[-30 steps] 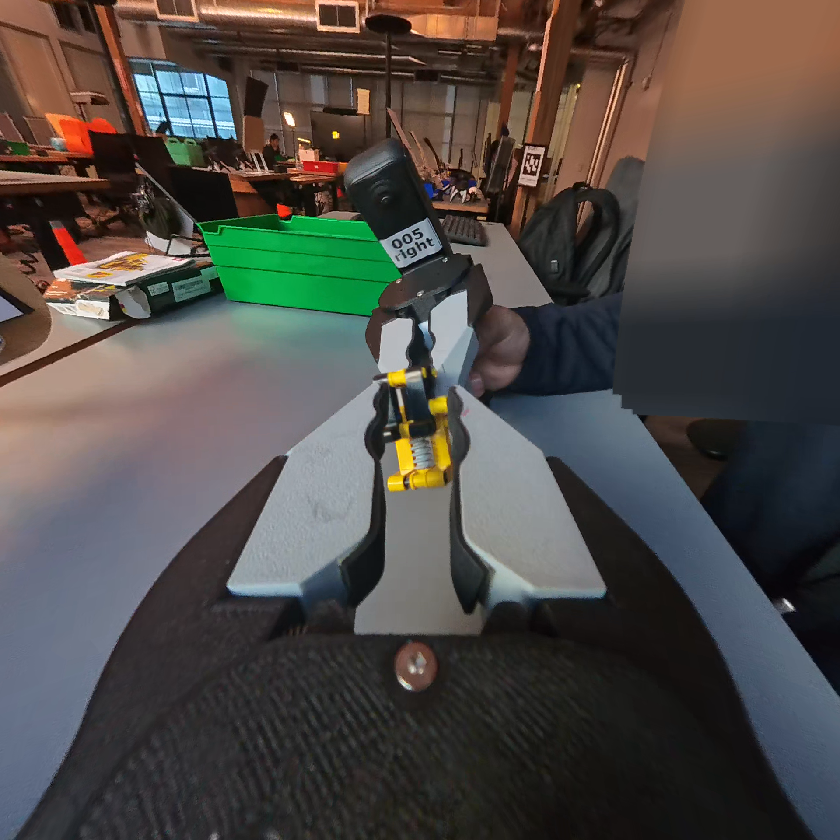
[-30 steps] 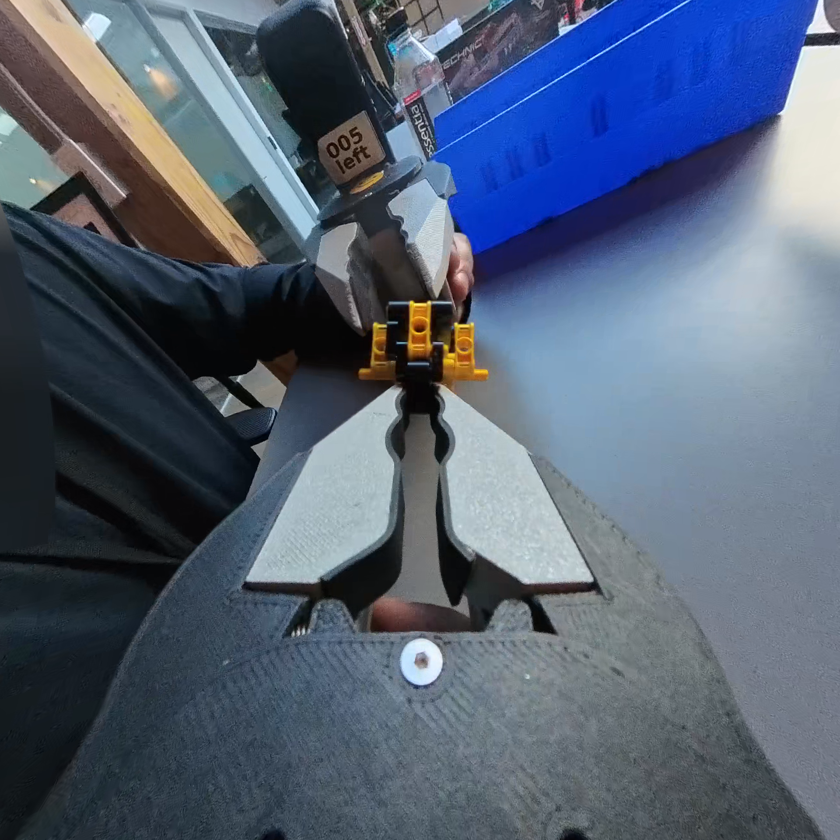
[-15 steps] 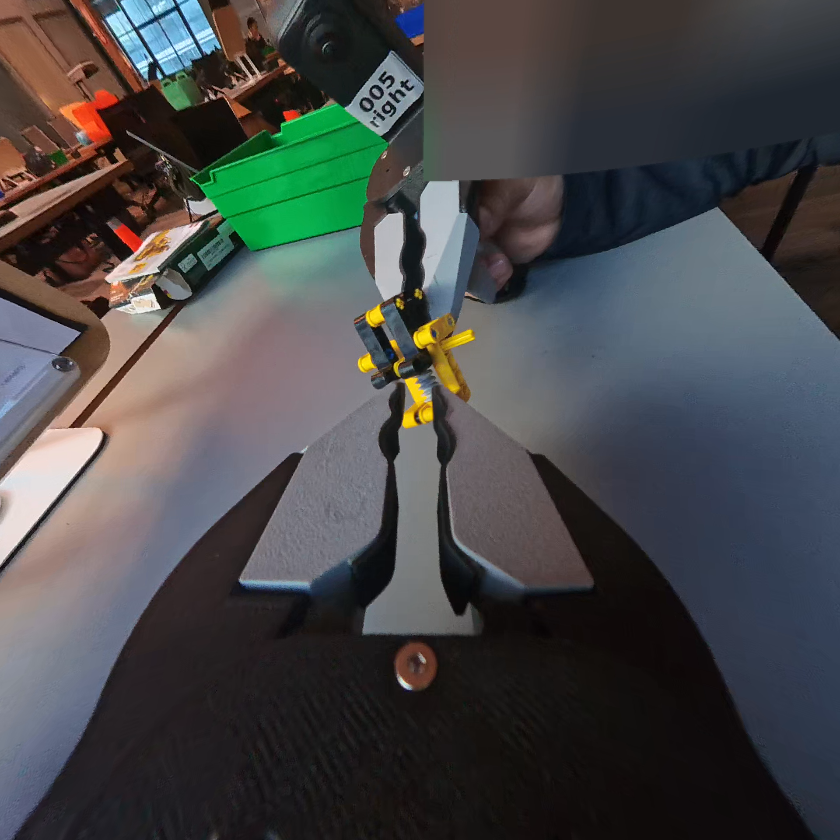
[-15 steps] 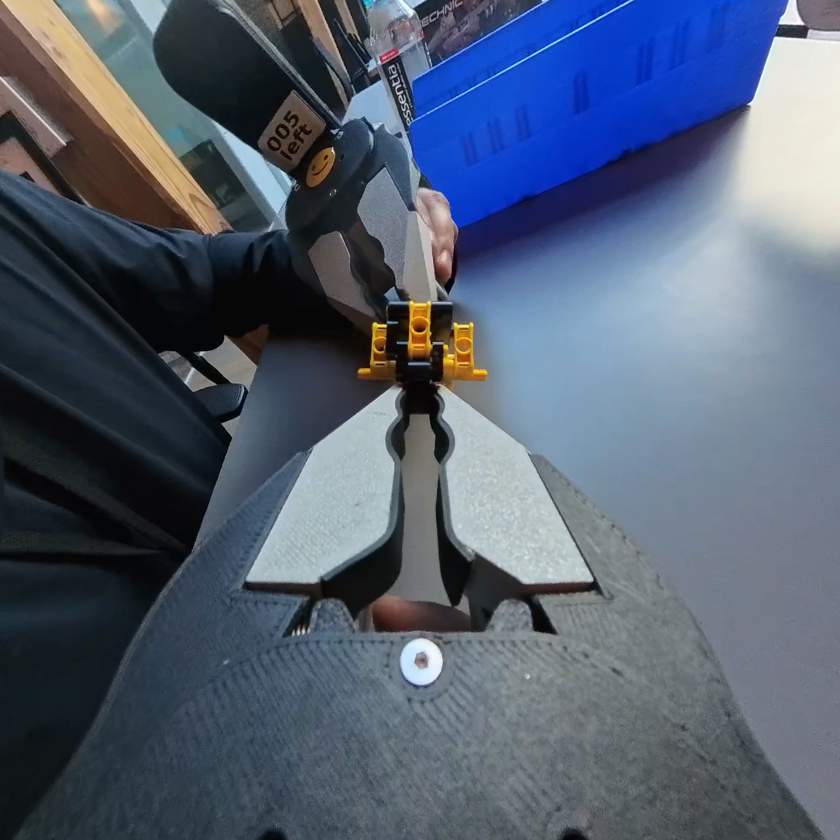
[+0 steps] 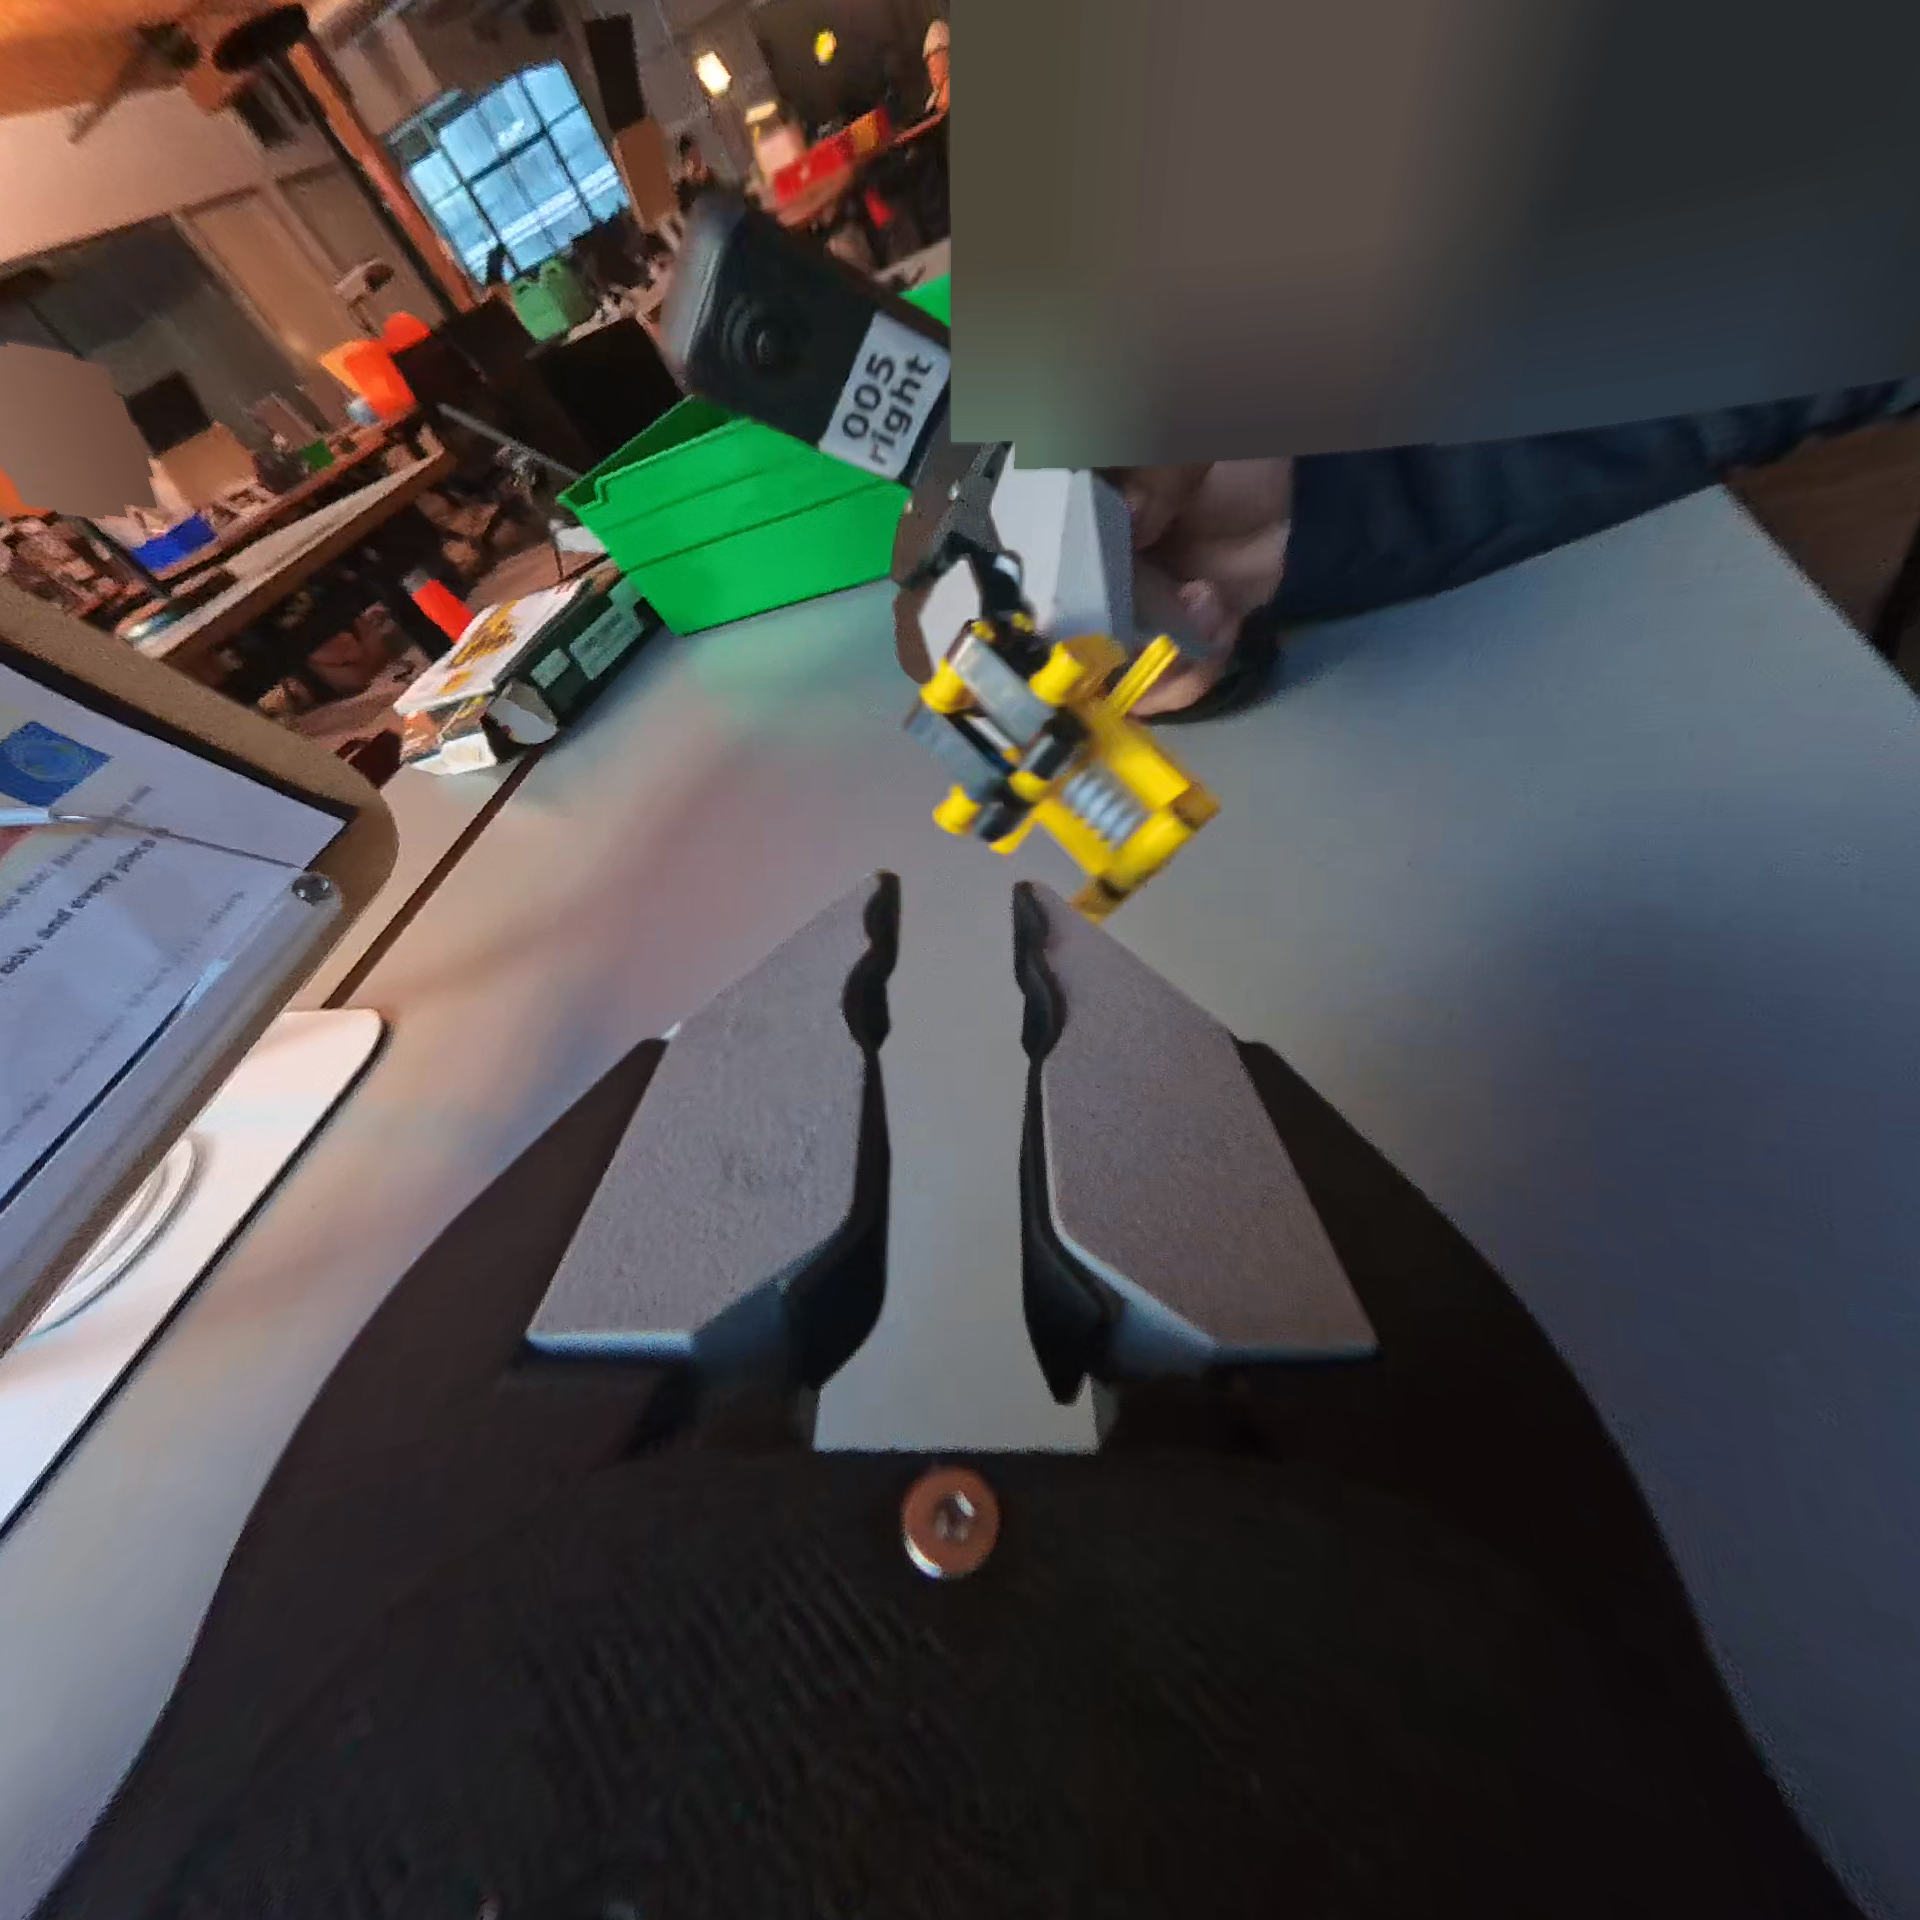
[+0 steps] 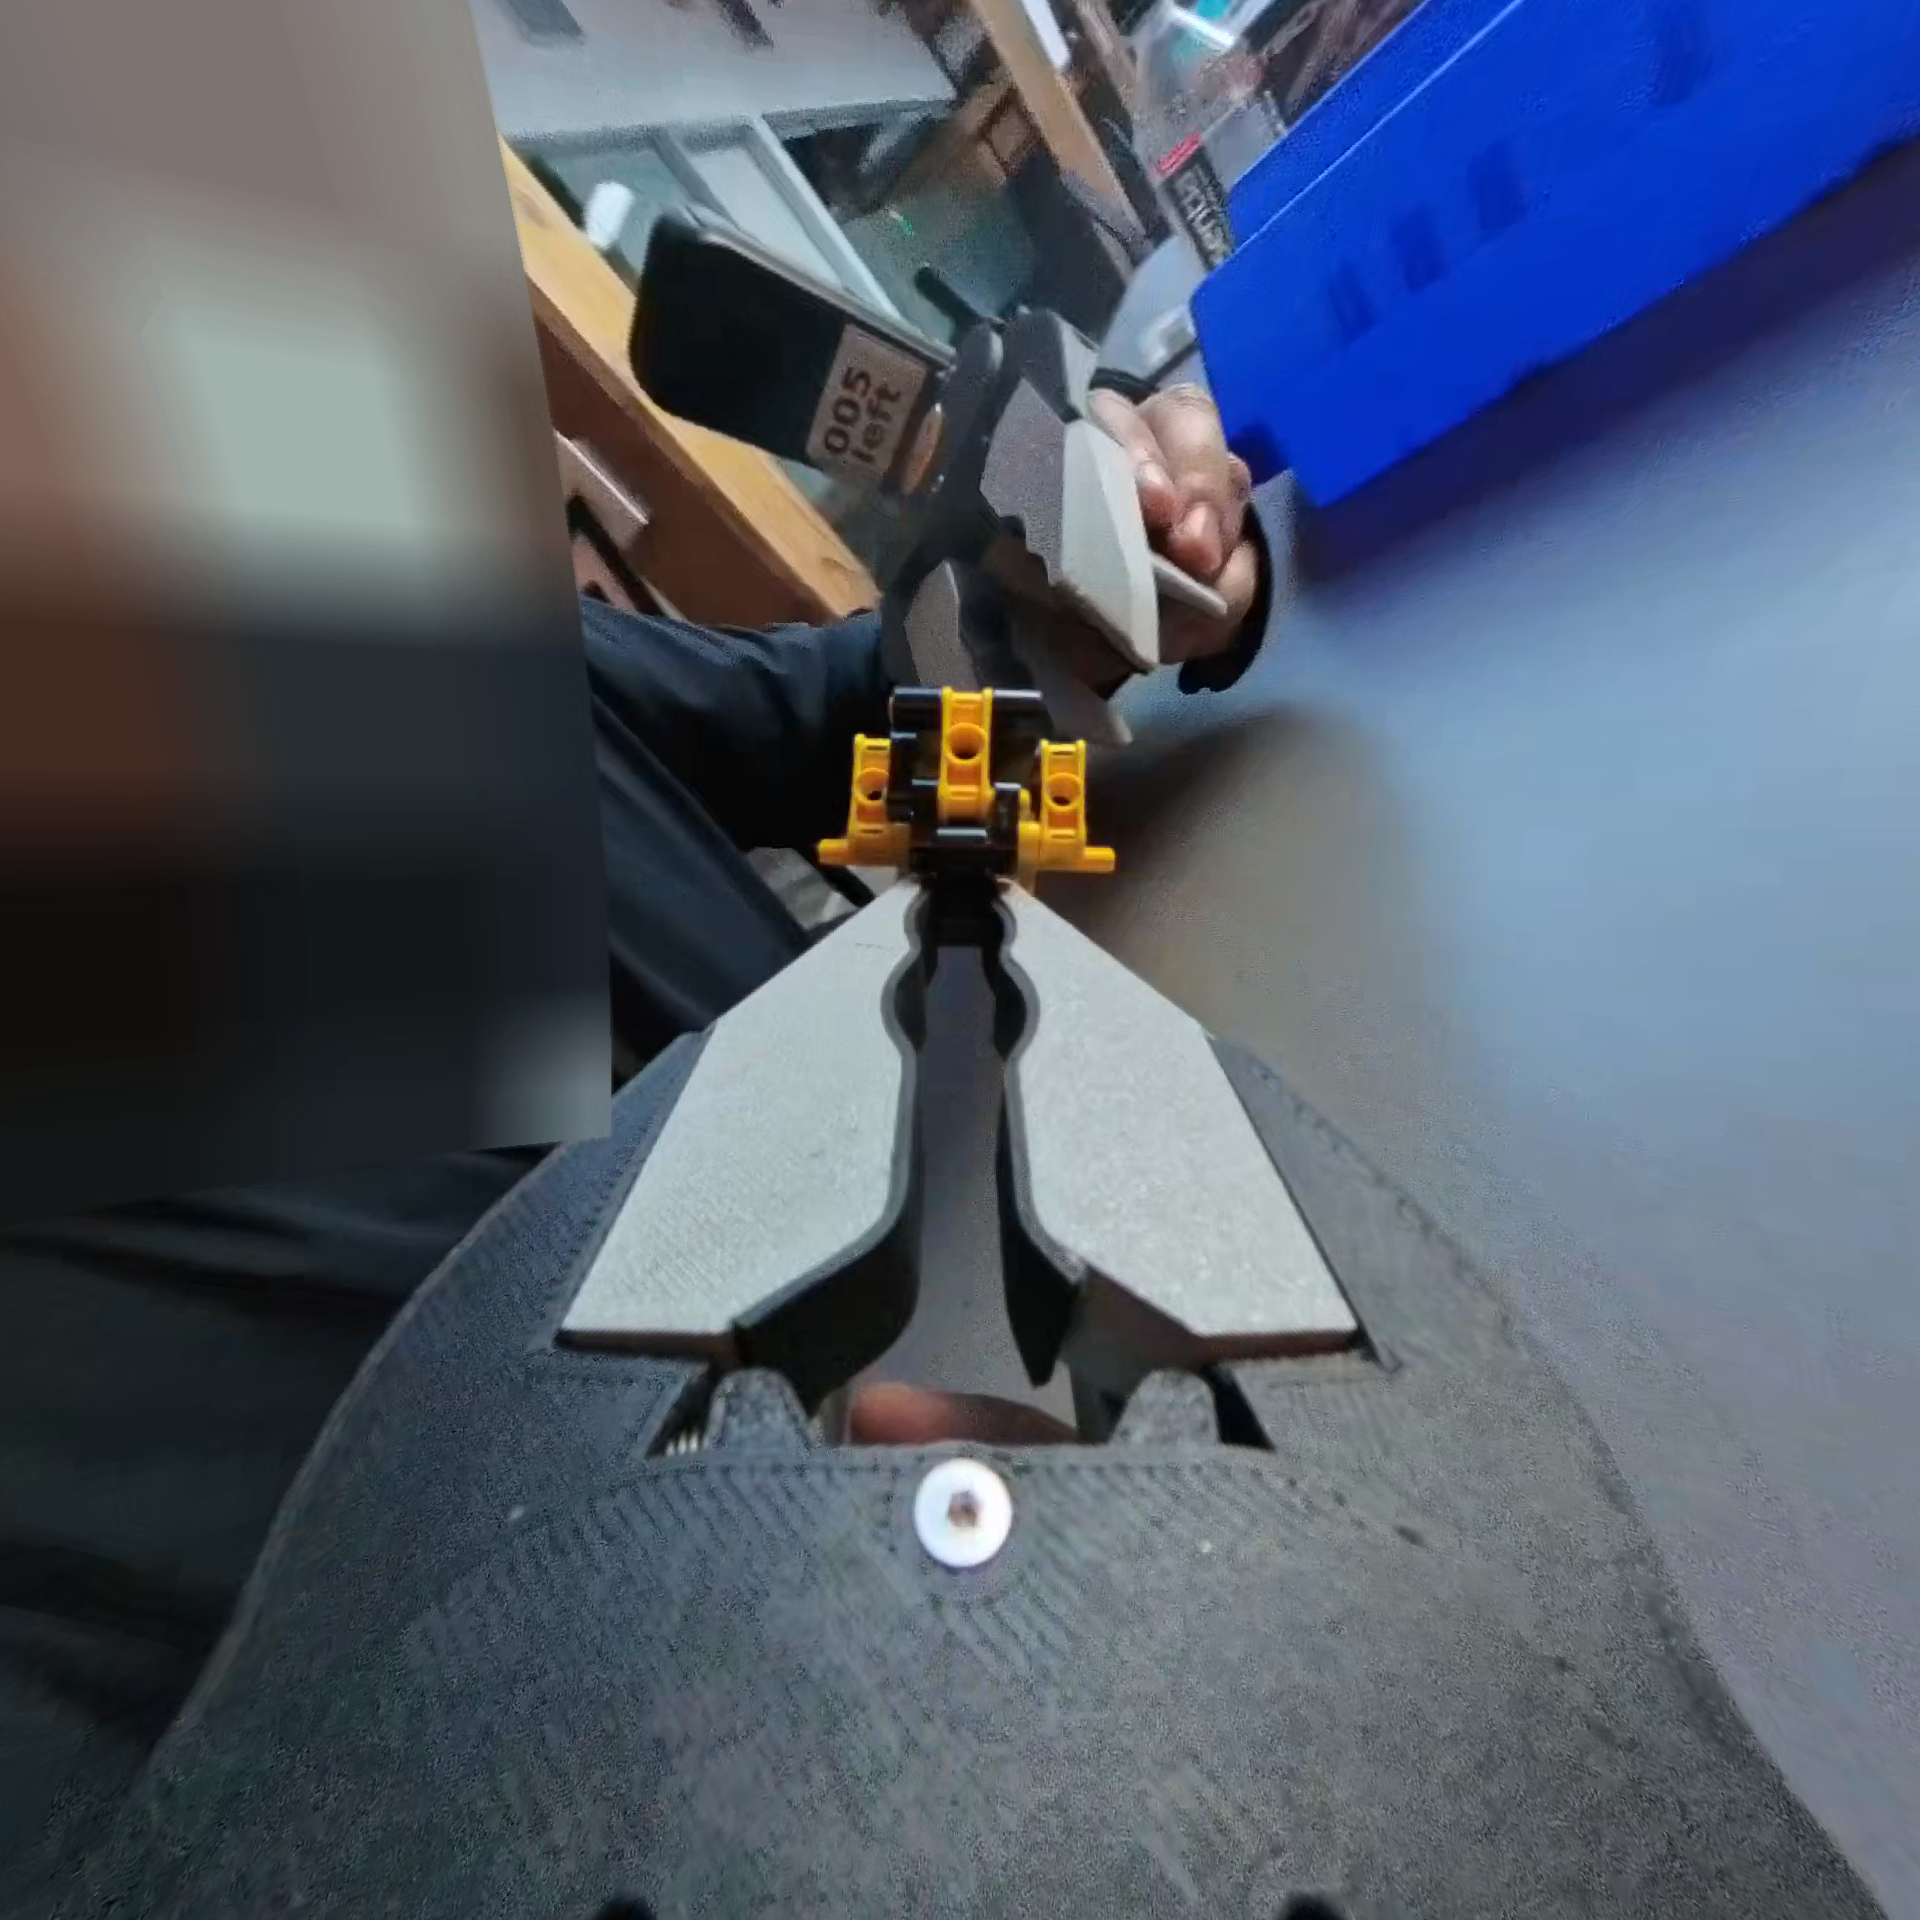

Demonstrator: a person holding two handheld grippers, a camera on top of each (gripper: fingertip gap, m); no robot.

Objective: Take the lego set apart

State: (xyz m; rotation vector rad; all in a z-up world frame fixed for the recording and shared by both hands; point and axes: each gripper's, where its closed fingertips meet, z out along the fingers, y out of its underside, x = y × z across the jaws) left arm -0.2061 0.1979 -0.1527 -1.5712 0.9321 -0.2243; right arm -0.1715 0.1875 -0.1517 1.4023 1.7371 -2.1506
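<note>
The lego set (image 6: 966, 790) is a small yellow and black assembly with a spring. My right gripper (image 6: 961, 904) is shut on its black end and holds it above the grey table (image 6: 1558, 1039). In the left wrist view the set (image 5: 1060, 769) hangs tilted from the right gripper (image 5: 987, 623), just ahead and to the right of my left gripper (image 5: 951, 899). The left gripper is open and empty, with its fingers apart and nothing between them. It also shows in the right wrist view (image 6: 1070, 623), behind the set and apart from it.
A green bin (image 5: 748, 520) stands at the back of the table, with a boxed booklet (image 5: 520, 675) to its left. A framed sheet on a stand (image 5: 125, 935) is at the near left. A blue bin (image 6: 1558, 260) stands at the far right. Across from one pair of fingers to the other is roughly 4 cm.
My left gripper has let go of the lego set, opened and drawn back from it. The set stays in my right gripper, now tilted.
</note>
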